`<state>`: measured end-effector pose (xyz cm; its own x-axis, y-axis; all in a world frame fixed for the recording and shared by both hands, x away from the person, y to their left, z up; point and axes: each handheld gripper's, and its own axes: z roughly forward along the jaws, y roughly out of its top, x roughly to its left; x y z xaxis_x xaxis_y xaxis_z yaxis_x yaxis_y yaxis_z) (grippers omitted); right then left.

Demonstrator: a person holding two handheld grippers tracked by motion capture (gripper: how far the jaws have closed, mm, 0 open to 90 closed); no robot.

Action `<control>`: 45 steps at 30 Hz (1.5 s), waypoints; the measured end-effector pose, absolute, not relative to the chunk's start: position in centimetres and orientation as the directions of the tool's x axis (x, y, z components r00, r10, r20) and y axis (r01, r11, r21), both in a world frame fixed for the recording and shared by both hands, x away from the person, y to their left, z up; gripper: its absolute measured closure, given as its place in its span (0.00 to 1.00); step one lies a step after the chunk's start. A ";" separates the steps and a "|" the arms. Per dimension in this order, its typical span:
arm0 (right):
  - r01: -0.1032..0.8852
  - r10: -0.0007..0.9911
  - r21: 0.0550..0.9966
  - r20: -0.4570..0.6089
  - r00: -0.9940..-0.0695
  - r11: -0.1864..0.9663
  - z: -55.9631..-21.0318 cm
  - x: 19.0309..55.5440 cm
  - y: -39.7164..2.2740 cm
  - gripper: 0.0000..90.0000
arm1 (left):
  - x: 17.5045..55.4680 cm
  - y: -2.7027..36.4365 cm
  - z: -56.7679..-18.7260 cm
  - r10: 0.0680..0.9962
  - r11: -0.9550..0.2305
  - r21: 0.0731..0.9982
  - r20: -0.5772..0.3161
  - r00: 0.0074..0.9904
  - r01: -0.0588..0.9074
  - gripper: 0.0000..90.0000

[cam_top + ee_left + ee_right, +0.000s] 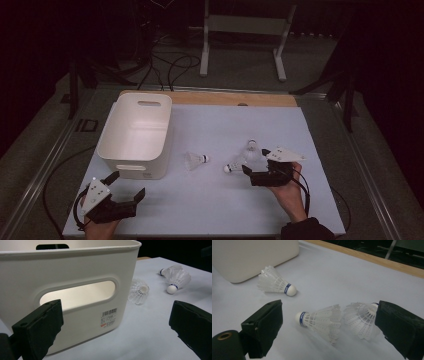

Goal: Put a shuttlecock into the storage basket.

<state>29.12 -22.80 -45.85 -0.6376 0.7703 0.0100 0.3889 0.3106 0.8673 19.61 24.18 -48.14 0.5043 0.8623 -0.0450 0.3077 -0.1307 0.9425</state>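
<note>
Shuttlecock (319, 320) lies between the spread right tongs (329, 325), on the bench (225, 200).
Its cork tip points toward the white bin (134, 135), skirt touching a second shuttlecock (362, 320); a third (196, 160) lies apart, nearer the bin. The right tongs are nearest. The left tongs (121, 187), also spread, face the bin's near wall. The bin looks empty.

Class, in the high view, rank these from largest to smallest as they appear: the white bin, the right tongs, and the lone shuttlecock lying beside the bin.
1. White bin, by far the largest.
2. Right tongs with their grey plate, clearly smaller than the bin.
3. Lone shuttlecock, the smallest.
All sit at similar depth on the table, so the order seems reliable.
</note>
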 end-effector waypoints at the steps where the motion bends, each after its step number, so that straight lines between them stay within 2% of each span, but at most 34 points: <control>1: 0.393 0.771 0.865 0.012 -0.636 0.311 -46.0 29.1 -22.7 0.09 | 19.6 24.2 -48.1 0.862 -0.132 0.942 -0.045 0.505 0.308 0.00; 20: 0.439 0.763 0.843 0.054 -0.644 0.310 -47.7 29.5 -21.9 0.09 | 19.7 24.2 -48.2 0.862 -0.127 0.942 -0.050 0.505 0.310 0.00; 31: 0.470 0.754 0.809 0.053 -0.655 0.352 -48.6 29.7 -21.1 0.09 | 19.7 24.1 -48.2 0.860 -0.130 0.941 -0.049 0.508 0.313 0.00; 41: 0.498 0.742 0.780 0.067 -0.667 0.378 -49.3 30.0 -20.5 0.14 | 19.7 24.0 -48.2 0.860 -0.134 0.941 -0.046 0.508 0.311 0.00; 45: 0.524 0.735 0.769 0.106 -0.670 0.367 -49.7 30.3 -20.3 0.16 | 19.7 24.0 -48.2 0.860 -0.136 0.941 -0.044 0.508 0.311 0.00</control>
